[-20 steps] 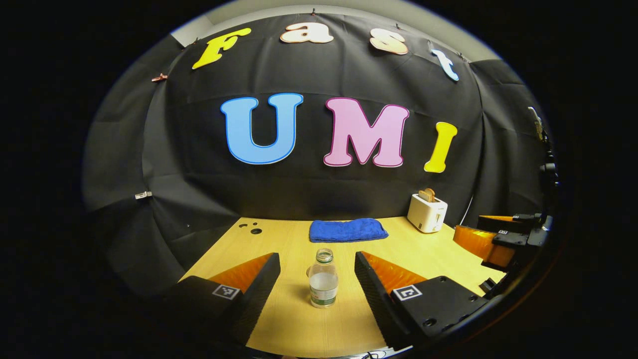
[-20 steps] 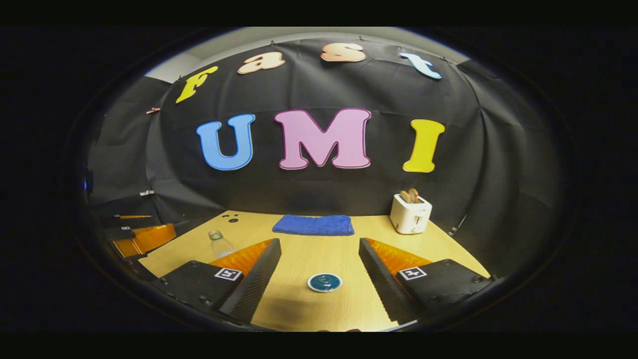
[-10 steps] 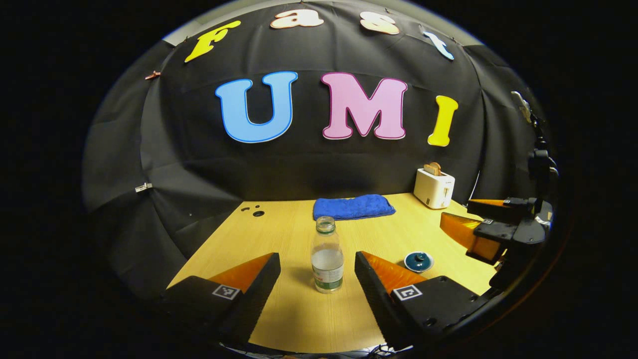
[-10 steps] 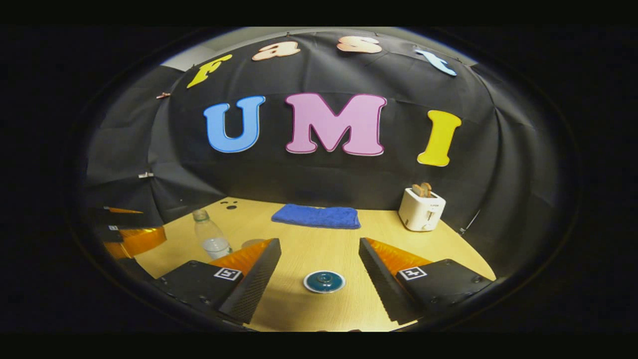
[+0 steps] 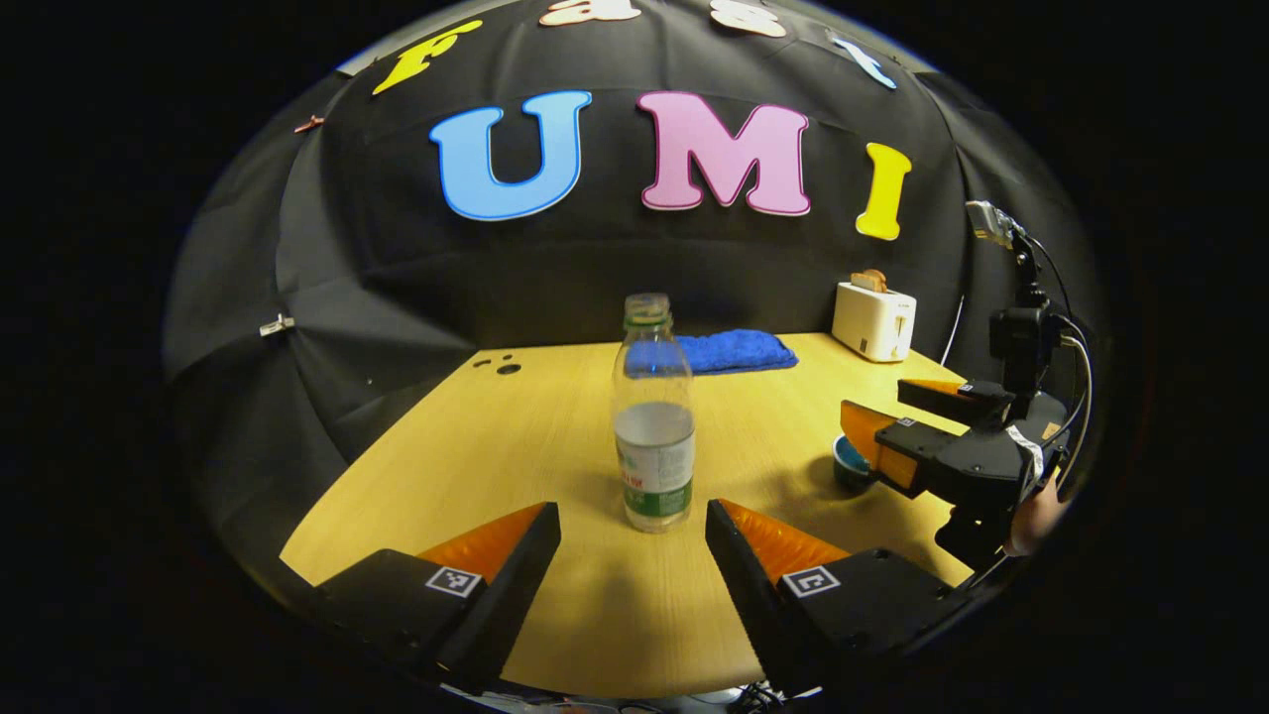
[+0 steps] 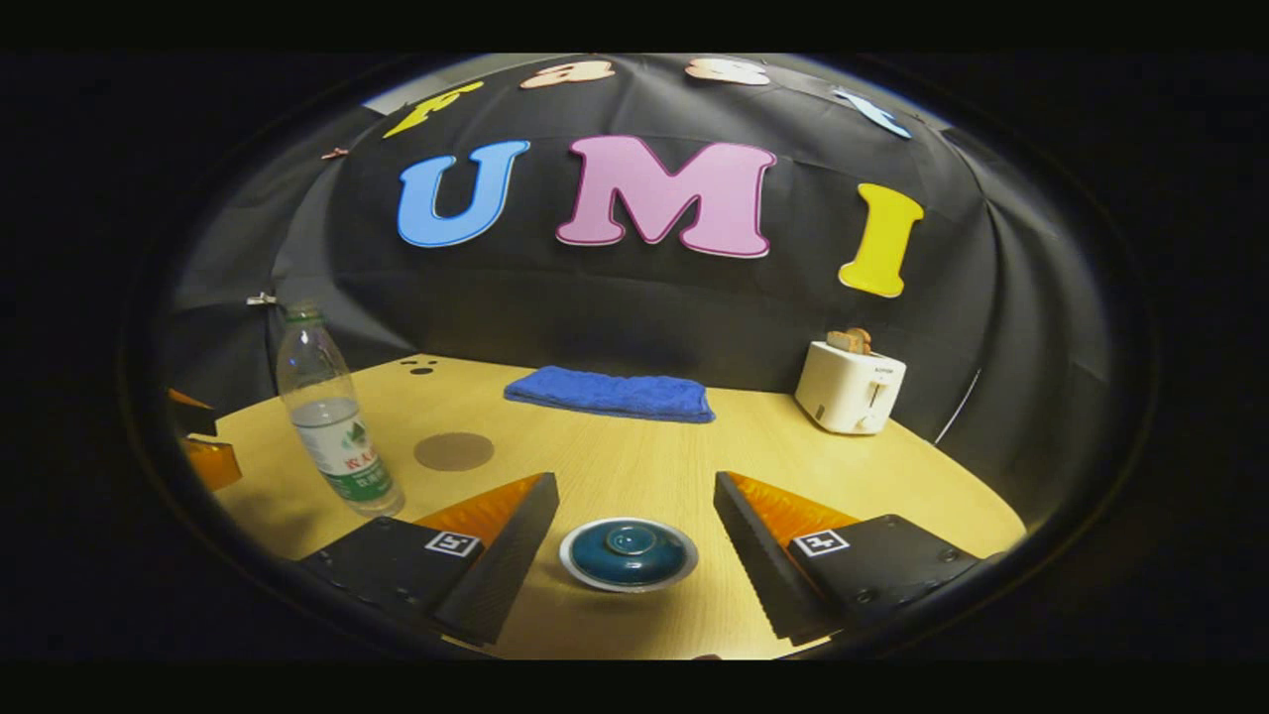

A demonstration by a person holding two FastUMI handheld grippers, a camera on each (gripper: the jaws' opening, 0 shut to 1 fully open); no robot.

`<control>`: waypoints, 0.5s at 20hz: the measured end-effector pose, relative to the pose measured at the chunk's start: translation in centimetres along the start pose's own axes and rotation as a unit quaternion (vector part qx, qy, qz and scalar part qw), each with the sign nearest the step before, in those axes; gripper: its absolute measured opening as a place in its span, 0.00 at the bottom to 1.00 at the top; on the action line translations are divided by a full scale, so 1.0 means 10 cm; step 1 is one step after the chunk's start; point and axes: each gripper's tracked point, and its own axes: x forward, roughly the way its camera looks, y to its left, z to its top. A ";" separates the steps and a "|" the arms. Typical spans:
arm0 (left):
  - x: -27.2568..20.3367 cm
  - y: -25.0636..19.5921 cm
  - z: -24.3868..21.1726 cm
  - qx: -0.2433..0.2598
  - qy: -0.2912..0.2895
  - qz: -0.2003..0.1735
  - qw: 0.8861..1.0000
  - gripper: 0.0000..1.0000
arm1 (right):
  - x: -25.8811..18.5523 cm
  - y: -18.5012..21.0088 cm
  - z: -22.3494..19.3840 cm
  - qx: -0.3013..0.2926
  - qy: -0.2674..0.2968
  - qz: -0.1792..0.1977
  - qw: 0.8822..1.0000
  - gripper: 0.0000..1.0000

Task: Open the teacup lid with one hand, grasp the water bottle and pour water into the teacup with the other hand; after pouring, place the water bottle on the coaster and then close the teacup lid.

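A clear uncapped water bottle [image 5: 653,416], about half full, stands upright on the wooden table [image 5: 446,456]. My left gripper [image 5: 633,511] is open, its fingers on either side just short of the bottle's base. A dark teal teacup with its lid on [image 6: 629,552] sits low between the spread fingers of my open right gripper [image 6: 634,483], untouched. A round brown coaster [image 6: 453,451] lies flat beside the bottle [image 6: 332,416]. In the left gripper view, the right gripper [image 5: 932,441] partly hides the teacup [image 5: 848,466].
A folded blue towel [image 6: 609,394] lies at the back of the table near the wall. A white toaster [image 6: 850,387] with bread in it stands at the back right. One orange finger of the left gripper [image 6: 203,446] shows left of the bottle.
Both grippers have dropped lower and moved forward. The bottle now stands tall just ahead of the left fingers, the teacup is closer between the right fingers, and the coaster has come into sight.
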 end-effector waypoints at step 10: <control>-0.01 0.01 -0.29 -0.003 0.020 -0.004 1.000 0.94 | 0.18 -0.01 -0.18 0.021 0.009 -0.008 1.000 0.78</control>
